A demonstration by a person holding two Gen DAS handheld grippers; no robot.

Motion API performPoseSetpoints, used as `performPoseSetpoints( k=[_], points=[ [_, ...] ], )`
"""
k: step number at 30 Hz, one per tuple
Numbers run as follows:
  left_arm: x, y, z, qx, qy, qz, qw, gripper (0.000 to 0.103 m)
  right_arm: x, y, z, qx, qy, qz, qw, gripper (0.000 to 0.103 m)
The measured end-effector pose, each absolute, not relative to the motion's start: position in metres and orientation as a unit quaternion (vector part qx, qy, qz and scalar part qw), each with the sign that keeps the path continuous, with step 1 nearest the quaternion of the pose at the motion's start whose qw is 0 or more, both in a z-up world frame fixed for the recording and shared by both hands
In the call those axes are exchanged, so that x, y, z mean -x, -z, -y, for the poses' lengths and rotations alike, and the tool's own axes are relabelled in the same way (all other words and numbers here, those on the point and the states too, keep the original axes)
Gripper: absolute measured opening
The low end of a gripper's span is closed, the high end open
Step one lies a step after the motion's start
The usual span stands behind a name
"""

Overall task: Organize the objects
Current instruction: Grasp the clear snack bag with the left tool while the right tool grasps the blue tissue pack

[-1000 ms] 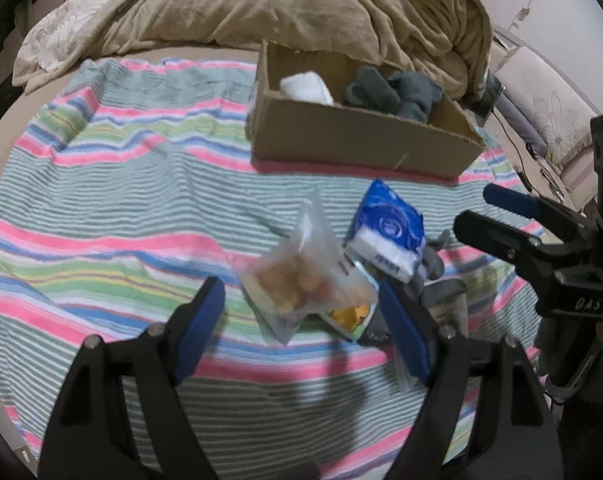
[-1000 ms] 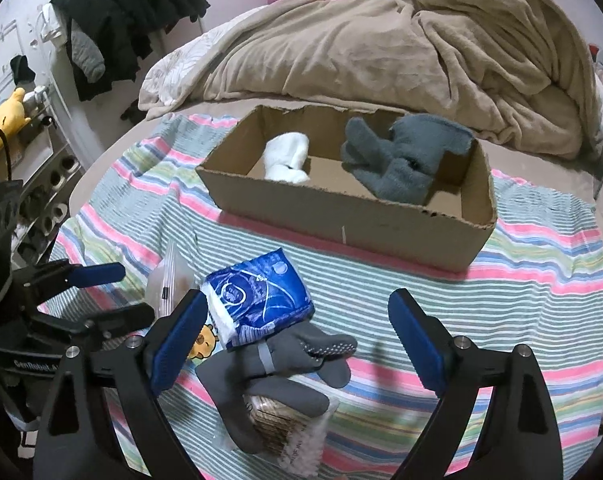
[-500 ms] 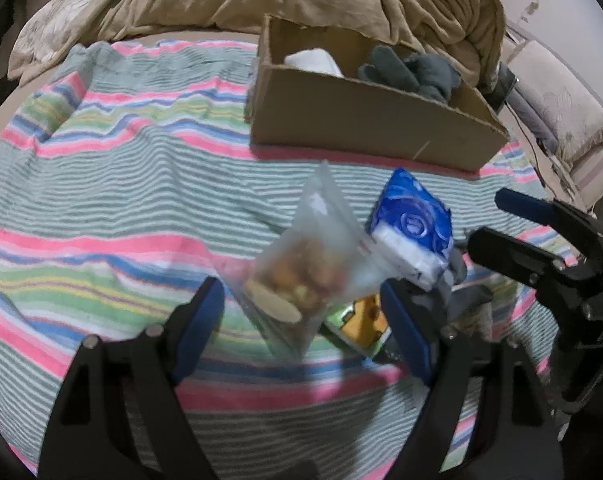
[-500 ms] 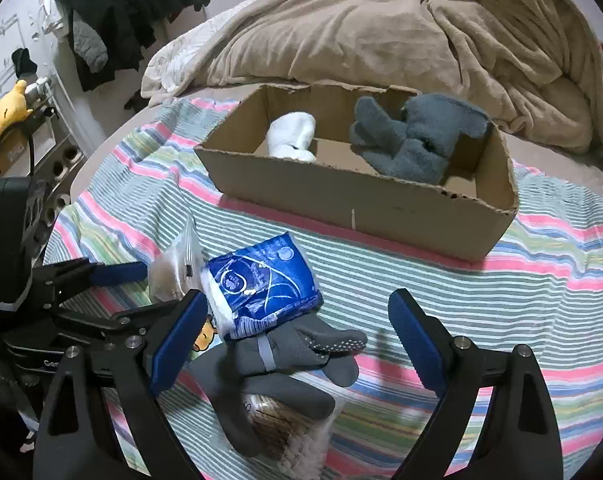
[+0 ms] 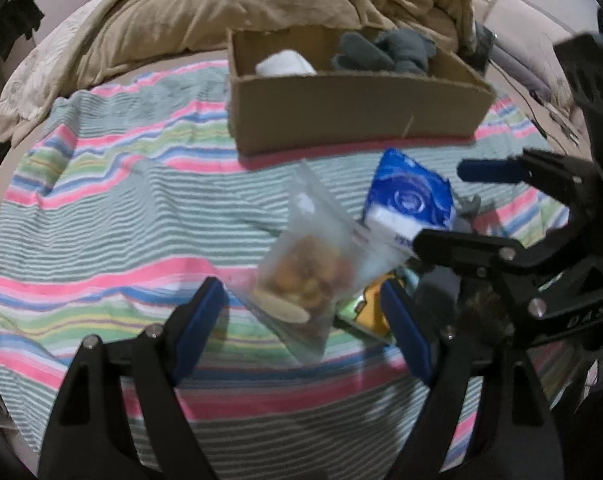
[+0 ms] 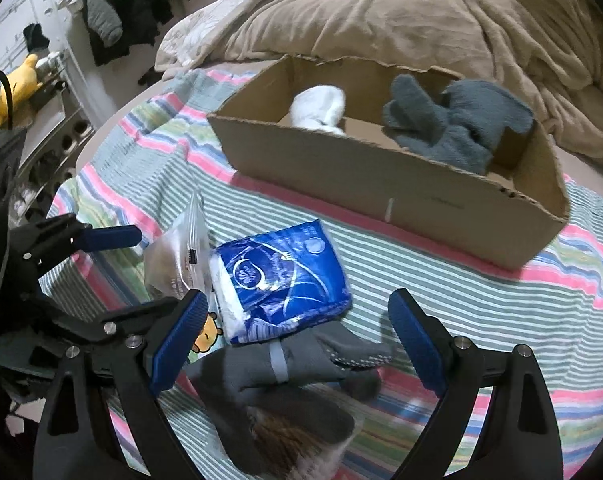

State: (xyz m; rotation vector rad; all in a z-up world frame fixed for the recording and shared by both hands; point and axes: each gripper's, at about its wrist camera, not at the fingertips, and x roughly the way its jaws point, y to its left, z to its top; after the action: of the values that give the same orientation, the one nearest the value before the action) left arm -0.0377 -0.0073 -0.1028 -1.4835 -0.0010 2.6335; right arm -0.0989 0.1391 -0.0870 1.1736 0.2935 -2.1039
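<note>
Snack bag (image 5: pixel 307 276) lies lengthwise, seemingly pointing toward cardboard box (image 5: pixel 353 118).

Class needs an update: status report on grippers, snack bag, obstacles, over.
Left gripper open around snack bag. Right gripper open over socks. Tissue pack touching bag.

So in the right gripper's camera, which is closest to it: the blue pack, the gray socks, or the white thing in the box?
1. Gray socks, right between the right gripper fingers.
2. Blue pack, just past the socks, slightly left.
3. White thing, far back inside the cardboard box.
</note>
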Motion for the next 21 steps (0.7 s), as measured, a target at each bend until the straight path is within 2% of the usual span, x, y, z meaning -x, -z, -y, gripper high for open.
performPoseSetpoints(
  k=[13,21],
  points=[
    [0.053,0.112,0.021,0.475,-0.878,0.024,0.051,0.080,0.117,0.094,-0.124,-0.454,0.799,-0.138,0.370,0.094],
    [0.057,0.114,0.019,0.467,-0.883,0.023,0.051,0.077,0.131,0.102,-0.128,-0.484,0.780,-0.111,0.381,0.093]
  ],
)
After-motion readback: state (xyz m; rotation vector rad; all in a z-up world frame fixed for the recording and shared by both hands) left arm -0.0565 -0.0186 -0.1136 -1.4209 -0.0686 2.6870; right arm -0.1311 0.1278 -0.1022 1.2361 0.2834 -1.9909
